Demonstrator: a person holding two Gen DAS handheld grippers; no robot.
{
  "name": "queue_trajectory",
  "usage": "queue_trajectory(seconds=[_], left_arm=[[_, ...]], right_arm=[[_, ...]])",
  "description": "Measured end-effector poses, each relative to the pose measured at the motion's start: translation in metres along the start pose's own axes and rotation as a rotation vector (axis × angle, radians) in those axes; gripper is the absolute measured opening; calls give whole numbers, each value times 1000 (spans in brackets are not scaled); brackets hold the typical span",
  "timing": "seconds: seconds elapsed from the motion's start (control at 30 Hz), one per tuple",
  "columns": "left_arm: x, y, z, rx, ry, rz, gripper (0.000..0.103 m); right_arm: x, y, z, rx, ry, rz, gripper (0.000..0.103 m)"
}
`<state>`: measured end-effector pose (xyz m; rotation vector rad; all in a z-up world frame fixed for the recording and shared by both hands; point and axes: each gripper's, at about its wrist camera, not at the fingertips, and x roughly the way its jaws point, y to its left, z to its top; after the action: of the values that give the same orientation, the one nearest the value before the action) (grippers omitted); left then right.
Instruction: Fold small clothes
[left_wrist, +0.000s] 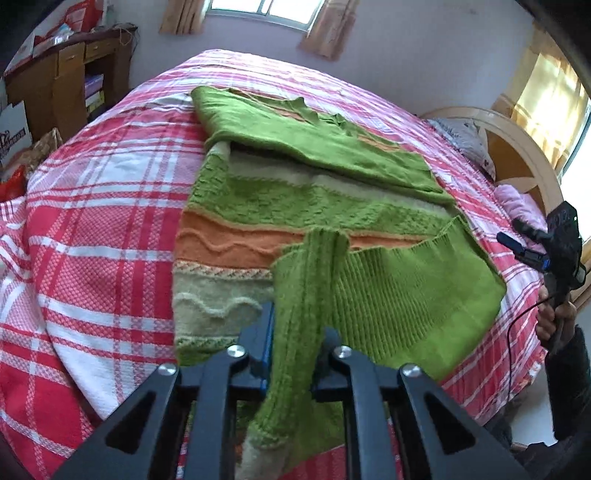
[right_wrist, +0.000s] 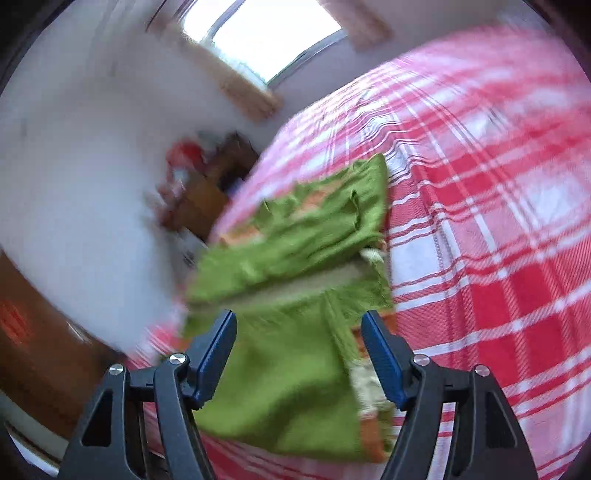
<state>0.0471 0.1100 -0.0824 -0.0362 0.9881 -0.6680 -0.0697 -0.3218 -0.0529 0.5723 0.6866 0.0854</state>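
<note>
Left gripper (left_wrist: 293, 354): pressed together on a green knitted sleeve (left_wrist: 303, 295), which runs from between the blue pads out across the sweater; cuff end hangs toward the camera.
Right gripper (right_wrist: 299, 354): jaws spread wide, nothing between them; it hangs above the near green part of the sweater (right_wrist: 295, 280); this view is blurred; seen from the left wrist, the same gripper (left_wrist: 517, 236) sits off the bed's right side in a hand (left_wrist: 554, 314).
Sweater (left_wrist: 295, 206): green with orange and cream bands, lying flat mid-bed; far portion folded over itself; ribbed hem at right.
Bedspread (left_wrist: 103, 221): red, pink and white plaid, under the sweater; wrinkled at left.
Headboard (left_wrist: 517, 147): pale wood, curved, at far right; grey pillow (left_wrist: 461, 136) beside it.
Desk (left_wrist: 66, 81): brown wood, far left, with boxes on top.
Window (left_wrist: 266, 9): far wall, curtains at both sides.
</note>
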Motion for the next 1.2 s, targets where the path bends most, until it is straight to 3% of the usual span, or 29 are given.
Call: queue_trajectory(seconds=[0.1,0.2,0.23,0.27,0.3,0.33,0.37,0.43,0.6,0.8,0.97,1.03,1.2], left_arm=[[1,-2,1,-9,1,1,22],[1,-3,0,-16,-4,13,22],[1,-4,-1,-14,-8,19,21],[1,-5,-2,-11,-13,29,17],[1,-7,-3,-3,-19,47,15],[1,-9,-5,3,-24,52,13],[1,-10,-6,3,-27,48,8],[0,-11,-7,-14,-28,31,7],[-18,-8,9,-84,-88,2,5],[-33,-12,46,-113,-187,22,5],[-23,-8,80,-132,-214,60,5],[-17,-4,93,-153,-219,64,5],[3,6,113,-178,-203,77,5]], right_arm=[[29,26,-7,-200,48,-147,71],[54,34,-11,-306,95,-214,70],[59,34,-12,-323,113,-219,64],[72,35,-19,-357,161,-245,48],[80,35,-21,-384,174,-287,43],[80,37,-24,-424,159,-322,37],[78,42,-26,-451,146,-328,24],[67,42,-29,-439,134,-326,11],[29,54,-20,-387,21,-278,10],[2,76,6,-378,-92,-269,9],[8,87,28,-395,-143,-300,8],[11,86,38,-394,-161,-330,0],[21,74,69,-364,-171,-350,0]])
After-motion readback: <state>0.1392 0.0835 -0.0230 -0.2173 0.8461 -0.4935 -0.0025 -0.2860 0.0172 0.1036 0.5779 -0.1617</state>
